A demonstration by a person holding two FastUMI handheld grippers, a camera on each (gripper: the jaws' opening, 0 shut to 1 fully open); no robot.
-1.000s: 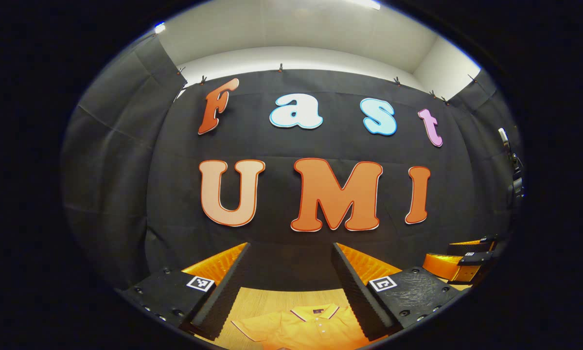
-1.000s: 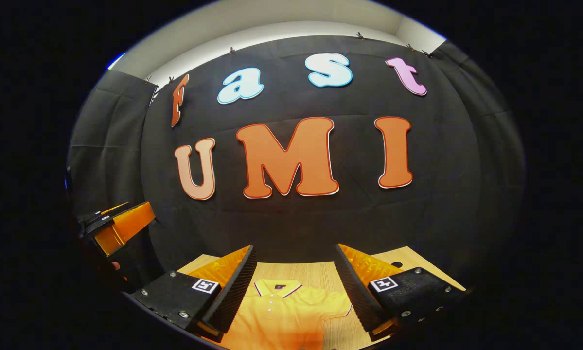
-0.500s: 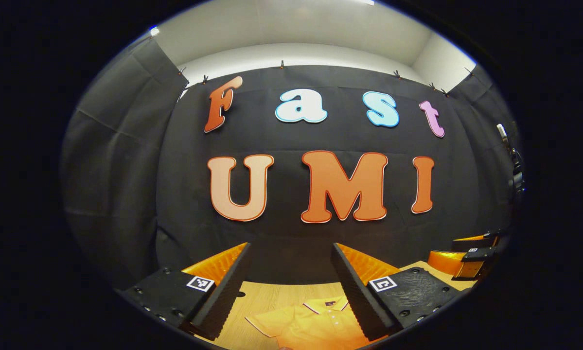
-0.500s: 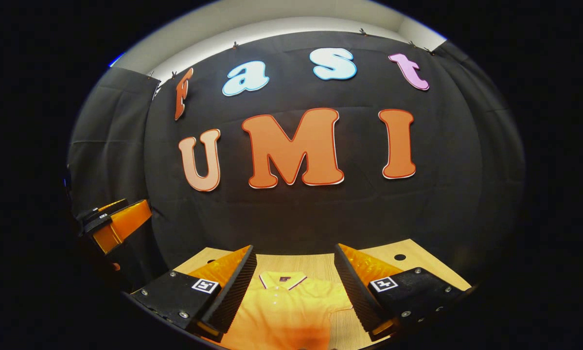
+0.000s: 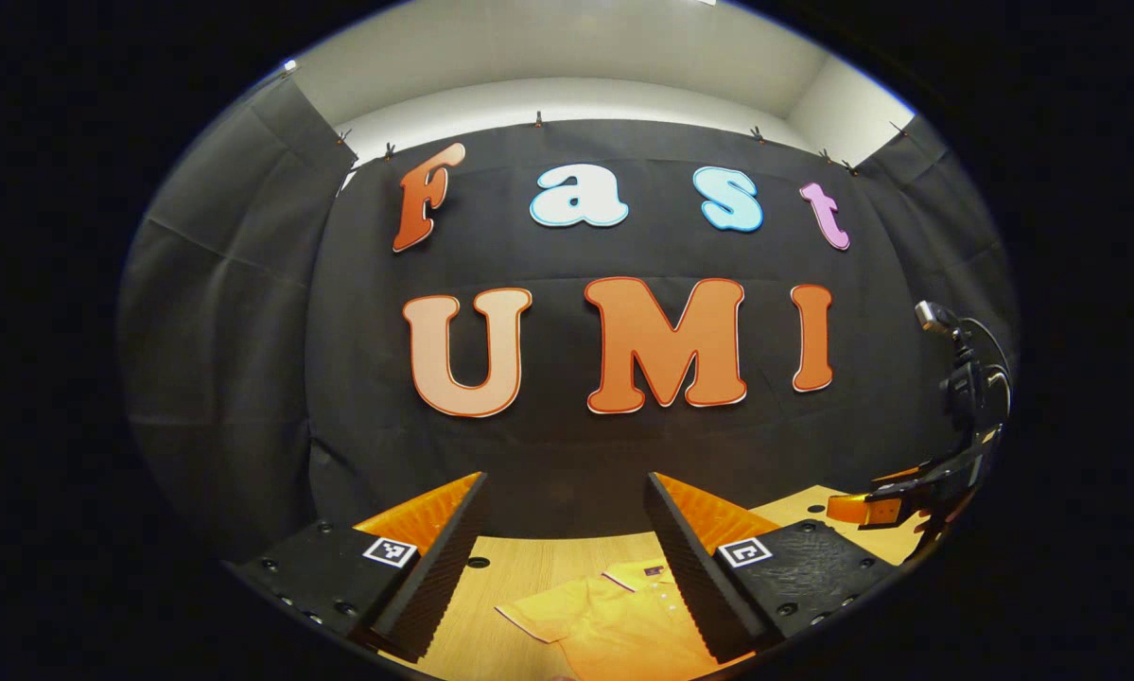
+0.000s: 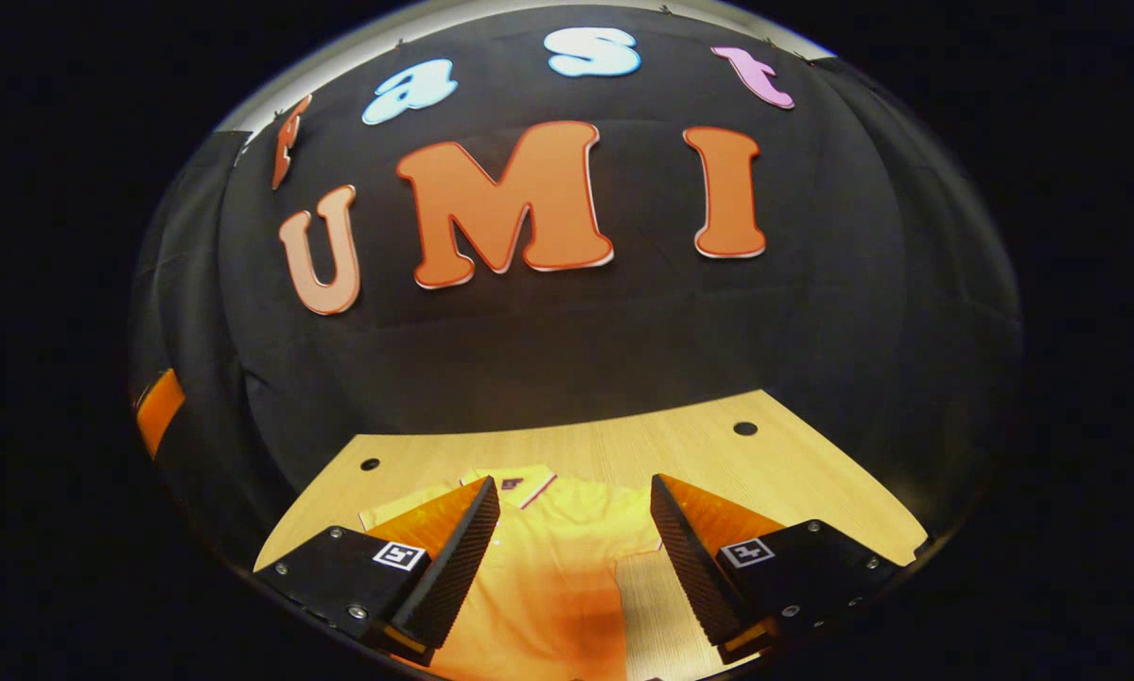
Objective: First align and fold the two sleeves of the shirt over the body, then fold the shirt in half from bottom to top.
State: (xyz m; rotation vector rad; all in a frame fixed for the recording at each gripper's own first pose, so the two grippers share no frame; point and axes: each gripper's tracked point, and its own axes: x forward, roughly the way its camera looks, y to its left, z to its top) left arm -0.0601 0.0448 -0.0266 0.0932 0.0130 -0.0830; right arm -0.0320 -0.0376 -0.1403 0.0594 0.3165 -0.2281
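Note:
A yellow polo shirt (image 6: 552,567) with a striped-edge collar (image 6: 519,482) lies flat on the wooden table (image 6: 765,473), sleeves spread out to the sides. My right gripper (image 6: 573,487) hovers above the shirt's chest, open, with nothing between its fingers; the shirt's right sleeve (image 6: 637,525) lies just inside its right finger. My left gripper (image 5: 565,492) is also open and empty, above the table, with the shirt (image 5: 614,619) low between its fingers and its left sleeve (image 5: 538,615) toward me. The right gripper (image 5: 893,503) appears at the far right of the left gripper view.
The black cloth wall stands right behind the table's far edge. Small round holes (image 6: 744,427) (image 6: 370,463) mark the tabletop's back corners, and another hole (image 5: 478,562) sits left of the shirt. Bare wood (image 6: 812,492) lies to the shirt's right.
Both grippers have tipped down toward the table, the right one more, so more tabletop and shirt show. In the left gripper view the shirt has shifted right and the right gripper sits lower.

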